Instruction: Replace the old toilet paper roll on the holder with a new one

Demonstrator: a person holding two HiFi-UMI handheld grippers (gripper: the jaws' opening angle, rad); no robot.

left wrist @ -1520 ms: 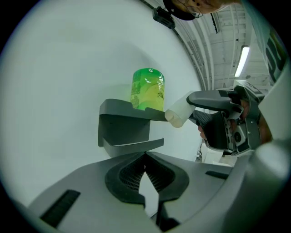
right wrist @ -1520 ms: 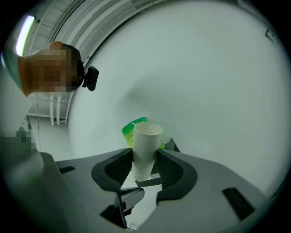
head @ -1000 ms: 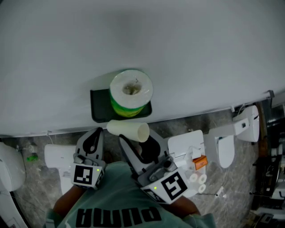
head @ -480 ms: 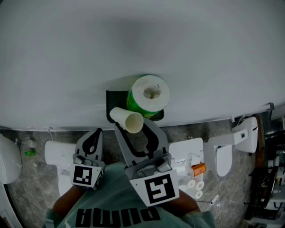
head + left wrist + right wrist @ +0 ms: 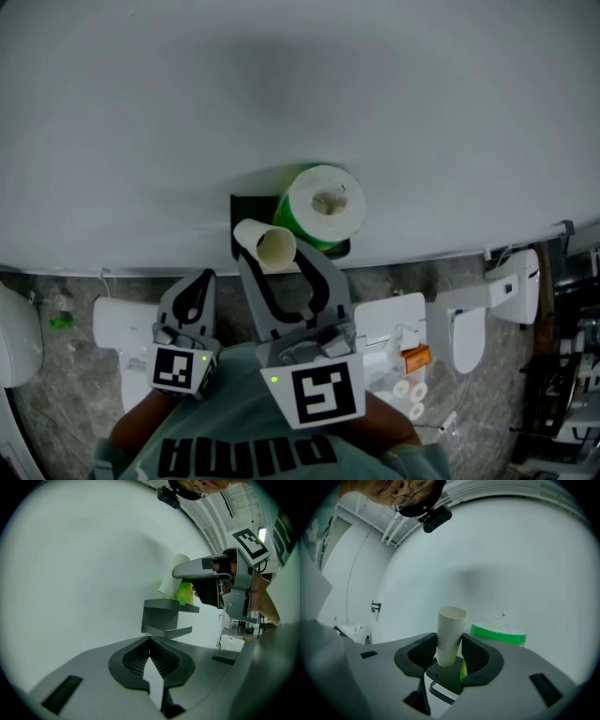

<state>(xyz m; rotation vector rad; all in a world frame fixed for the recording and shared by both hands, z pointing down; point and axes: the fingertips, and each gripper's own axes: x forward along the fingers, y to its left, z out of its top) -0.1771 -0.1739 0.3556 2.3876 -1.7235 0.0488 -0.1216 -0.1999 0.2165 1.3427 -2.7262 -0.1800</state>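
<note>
Right gripper (image 5: 279, 272) has rolled — the tube (image 5: 265, 246) it clamps, level before, now tilts at the holder's (image 5: 242, 211) front-left corner, beside the roll (image 5: 325, 202); left gripper (image 5: 199, 286) clenched, empty.

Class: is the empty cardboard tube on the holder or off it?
Off. The right gripper clamps the cardboard tube in its jaws, and the holder has a bare lower arm.

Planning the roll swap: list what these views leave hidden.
Holder below its shelf: head view, covered by the green-wrapped toilet roll and cardboard tube.
Holder: right gripper view, mostly behind the right claw and tube.
Toilet roll: left gripper view, mostly behind that claw.
</note>
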